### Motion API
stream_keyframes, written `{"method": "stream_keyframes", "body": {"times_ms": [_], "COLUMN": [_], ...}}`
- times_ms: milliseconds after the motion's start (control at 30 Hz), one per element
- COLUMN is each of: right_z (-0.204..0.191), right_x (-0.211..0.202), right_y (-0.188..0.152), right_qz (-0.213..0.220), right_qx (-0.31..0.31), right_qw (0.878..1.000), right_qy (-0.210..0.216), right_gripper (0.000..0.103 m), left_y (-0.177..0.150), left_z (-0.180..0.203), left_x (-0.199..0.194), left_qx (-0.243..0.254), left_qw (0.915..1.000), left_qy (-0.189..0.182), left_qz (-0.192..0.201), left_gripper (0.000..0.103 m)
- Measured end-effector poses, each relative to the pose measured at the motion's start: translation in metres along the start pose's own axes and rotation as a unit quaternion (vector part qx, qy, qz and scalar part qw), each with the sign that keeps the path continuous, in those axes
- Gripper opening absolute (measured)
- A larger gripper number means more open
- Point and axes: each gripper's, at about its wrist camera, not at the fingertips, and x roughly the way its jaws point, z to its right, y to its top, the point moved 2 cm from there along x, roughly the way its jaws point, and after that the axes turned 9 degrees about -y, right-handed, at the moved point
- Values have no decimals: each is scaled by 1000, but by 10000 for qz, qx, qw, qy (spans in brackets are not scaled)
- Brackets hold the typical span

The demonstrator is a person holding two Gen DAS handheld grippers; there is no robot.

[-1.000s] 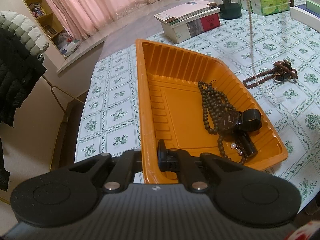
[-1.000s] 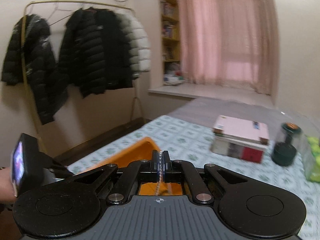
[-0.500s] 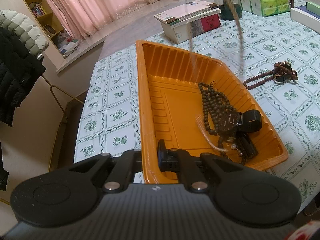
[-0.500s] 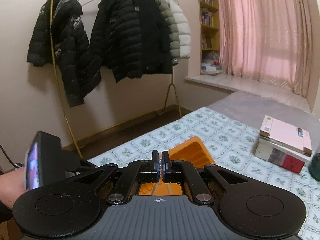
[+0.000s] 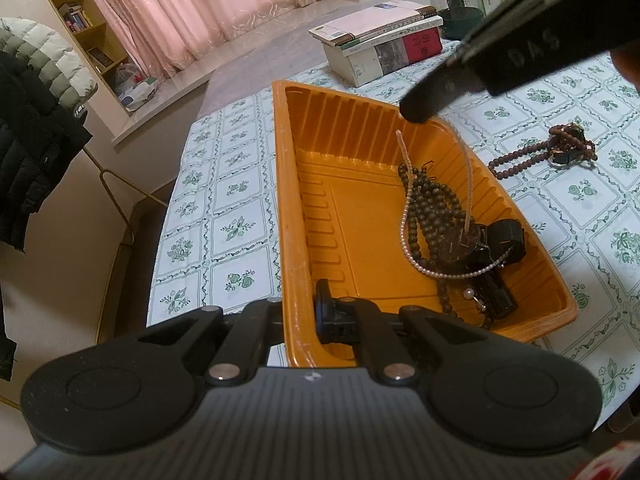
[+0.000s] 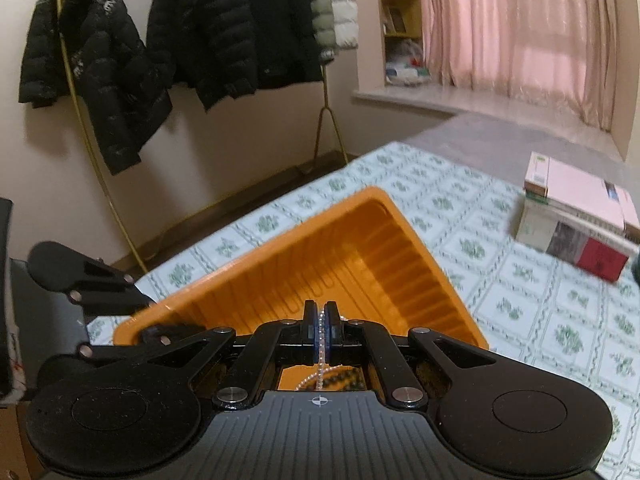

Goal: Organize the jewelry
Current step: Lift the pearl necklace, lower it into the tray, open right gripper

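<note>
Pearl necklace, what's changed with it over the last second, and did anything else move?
The right gripper came down over the orange tray, lowering the pearl necklace it pinches; the loop's bottom now lies on the dark beads and watch. Nothing was released. The left gripper stayed clamped on the tray's rim; the brown bracelet on the table is unmoved.

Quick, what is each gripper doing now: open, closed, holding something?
Left gripper: closed on the near rim of the orange tray.
Right gripper: closed on the pearl necklace, which hangs down into the tray.
</note>
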Motion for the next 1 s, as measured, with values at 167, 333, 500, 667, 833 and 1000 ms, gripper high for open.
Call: {"method": "stream_keyframes", "body": {"times_ms": [167, 333, 500, 667, 833, 1000], "right_z": [-1, -5, -4, 6, 26, 55], "right_x": [6, 6, 5, -3, -19, -37], "right_y": [-4, -5, -5, -8, -28, -63], "right_qz": [-90, -86, -10, 82, 140, -12], "right_qx": [-15, -31, -9, 181, 499, 939], "right_qw": [10000, 10000, 10000, 9997, 9981, 9929], "right_qy": [16, 26, 13, -120, -331, -725], "right_gripper": [2, 2, 3, 21, 46, 46], "left_y": [0, 0, -1, -3, -4, -3], "left_z": [0, 0, 0, -1, -2, -1], "left_x": [0, 0, 1, 2, 2, 1], "left_qx": [2, 0, -16, -33, -26, -5], "left_qw": [10000, 10000, 10000, 10000, 10000, 10000], "left_qy": [-1, -2, -7, -10, -5, 9], "left_qz": [3, 4, -2, -11, -15, -27], "left_gripper": [4, 4, 4, 4, 4, 4]}}
